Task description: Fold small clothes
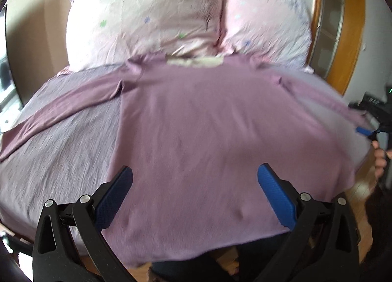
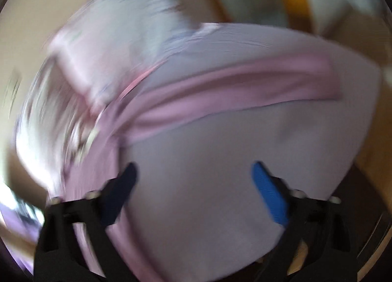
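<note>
A mauve long-sleeved top [image 1: 201, 130] lies spread flat on the bed, neck toward the pillows, hem hanging over the near edge. Its left sleeve [image 1: 61, 112] stretches out to the left. My left gripper [image 1: 194, 174] is open and empty above the lower body of the top. My right gripper [image 2: 193, 171] is open and empty over the bedsheet, near the top's right sleeve [image 2: 232, 85]; this view is heavily blurred. The right gripper's blue fingertip also shows at the far right of the left wrist view [image 1: 363, 131].
The lilac bedsheet [image 1: 61, 159] covers the bed. Two pink patterned pillows [image 1: 144, 17] lean at the head. A wooden door frame [image 1: 352, 36] stands at the right. Wooden floor [image 1: 362, 186] shows past the bed's right corner.
</note>
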A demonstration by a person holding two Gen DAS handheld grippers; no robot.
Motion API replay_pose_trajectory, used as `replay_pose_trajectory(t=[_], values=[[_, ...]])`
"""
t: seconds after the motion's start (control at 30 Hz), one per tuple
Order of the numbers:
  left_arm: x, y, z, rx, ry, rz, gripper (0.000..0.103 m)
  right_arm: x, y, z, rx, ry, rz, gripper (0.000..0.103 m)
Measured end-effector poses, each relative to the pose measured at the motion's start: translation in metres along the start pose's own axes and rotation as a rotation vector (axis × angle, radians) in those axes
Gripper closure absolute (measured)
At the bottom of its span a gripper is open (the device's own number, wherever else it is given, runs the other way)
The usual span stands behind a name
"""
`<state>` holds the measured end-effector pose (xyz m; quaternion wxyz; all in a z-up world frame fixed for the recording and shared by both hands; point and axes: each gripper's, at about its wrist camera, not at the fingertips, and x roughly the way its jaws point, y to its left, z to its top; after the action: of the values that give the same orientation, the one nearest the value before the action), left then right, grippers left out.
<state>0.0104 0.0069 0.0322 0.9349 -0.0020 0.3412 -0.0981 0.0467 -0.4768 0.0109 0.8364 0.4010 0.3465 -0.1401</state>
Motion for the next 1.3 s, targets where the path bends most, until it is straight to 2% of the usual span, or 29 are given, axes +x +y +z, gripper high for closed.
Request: replay_pose_trajectory(t=[0.07,0.17,0.27,0.33,0.4,0.47,0.6,0.63,0.67,0.7,0.73,0.87,0.97,1.03,1.07,1.13,1.17,1.2,1.3], values=[[0.005,0.005,0.006,-0.025,-0.007,-0.037,0.001,0.001,-0.026,0.017,0.111,-0.017,0.034,0.038],[0.015,0.017,0.011,-0.080,-0.003,-0.110,0.001,0.001,-0.056,0.033,0.273,-0.043,0.071,0.044],[0.023,0.038,0.014,-0.184,0.002,-0.237,0.001,0.004,-0.069,0.042,0.371,-0.051,0.080,0.049],[0.026,0.053,0.016,-0.271,-0.003,-0.283,0.001,0.006,-0.076,0.048,0.428,-0.059,0.074,0.052],[0.026,0.066,0.018,-0.322,-0.010,-0.271,0.001,0.006,-0.081,0.047,0.486,-0.065,0.076,0.055],[0.025,0.077,0.021,-0.338,-0.019,-0.239,0.001,0.004,-0.088,0.046,0.541,-0.072,0.071,0.066],[0.021,0.097,0.025,-0.359,-0.045,-0.189,0.001,0.010,-0.090,0.050,0.579,-0.100,0.073,0.072],[0.022,0.101,0.026,-0.362,-0.047,-0.183,0.001,0.010,-0.090,0.052,0.580,-0.105,0.062,0.077],[0.022,0.104,0.026,-0.364,-0.049,-0.177,0.001,0.012,-0.091,0.054,0.574,-0.109,0.036,0.089],[0.022,0.109,0.027,-0.367,-0.050,-0.166,0.001,0.012,-0.091,0.055,0.556,-0.117,0.015,0.095],[0.023,0.113,0.028,-0.370,-0.051,-0.156,0.001,0.012,-0.088,0.058,0.520,-0.134,0.003,0.100],[0.021,0.134,0.029,-0.396,-0.058,-0.117,0.001,0.005,-0.041,0.070,0.333,-0.195,-0.013,0.101],[0.017,0.154,0.033,-0.420,-0.077,-0.053,0.001,0.002,0.040,0.078,0.079,-0.203,0.036,0.101],[0.017,0.166,0.035,-0.451,-0.080,-0.021,0.001,0.006,0.119,0.070,-0.145,-0.168,0.099,0.101],[0.017,0.173,0.035,-0.471,-0.081,-0.007,0.001,0.010,0.146,0.063,-0.221,-0.146,0.123,0.101],[0.016,0.191,0.037,-0.529,-0.084,0.019,0.001,0.031,0.227,0.031,-0.444,-0.052,0.195,0.101],[0.014,0.203,0.037,-0.572,-0.087,0.030,0.001,0.040,0.253,0.016,-0.516,-0.013,0.215,0.101],[0.012,0.212,0.037,-0.602,-0.094,0.033,0.001,0.057,0.289,-0.011,-0.619,0.057,0.246,0.101],[0.007,0.237,0.035,-0.681,-0.102,0.074,0.001,0.110,0.357,-0.100,-0.842,0.270,0.287,0.101]])
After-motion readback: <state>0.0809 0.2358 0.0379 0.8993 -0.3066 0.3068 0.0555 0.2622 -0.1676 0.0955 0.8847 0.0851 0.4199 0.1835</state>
